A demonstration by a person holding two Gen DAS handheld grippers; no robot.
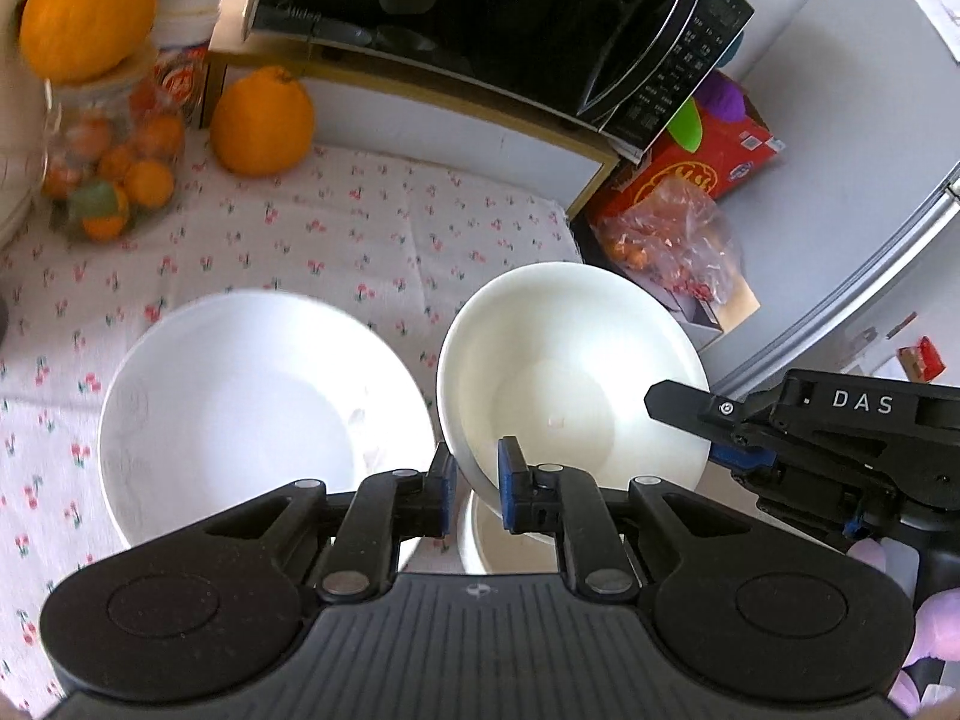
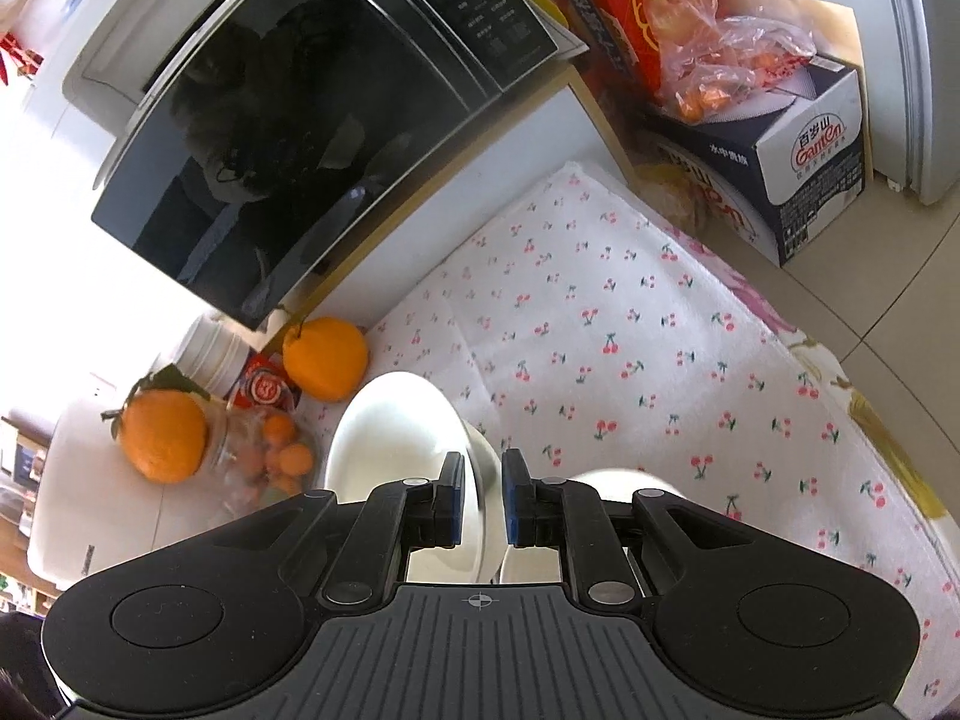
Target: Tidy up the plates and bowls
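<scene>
Left tool [image 1: 477, 483] angled down over the cherry-print surface [image 1: 336, 228], clamped narrow on the tilted white bowl's [image 1: 570, 372] near rim at six o'clock. Right tool [image 2: 483, 495] pinching the same bowl's [image 2: 396, 438] opposite rim. Wide white plate [image 1: 240, 396] just beside at nine o'clock. "DAS" readable on the right tool, "Canon" on the printer [image 2: 120, 18], "Ganten" on the box [image 2: 804, 174].

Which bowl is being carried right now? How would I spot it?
Find the black microwave, then look down to the cherry-print cloth before it. Two white dishes show there: a wide plate lying flat, and to its right the bowl. Only the bowl is tilted, with the left gripper and the right gripper pinching its rim.
</scene>
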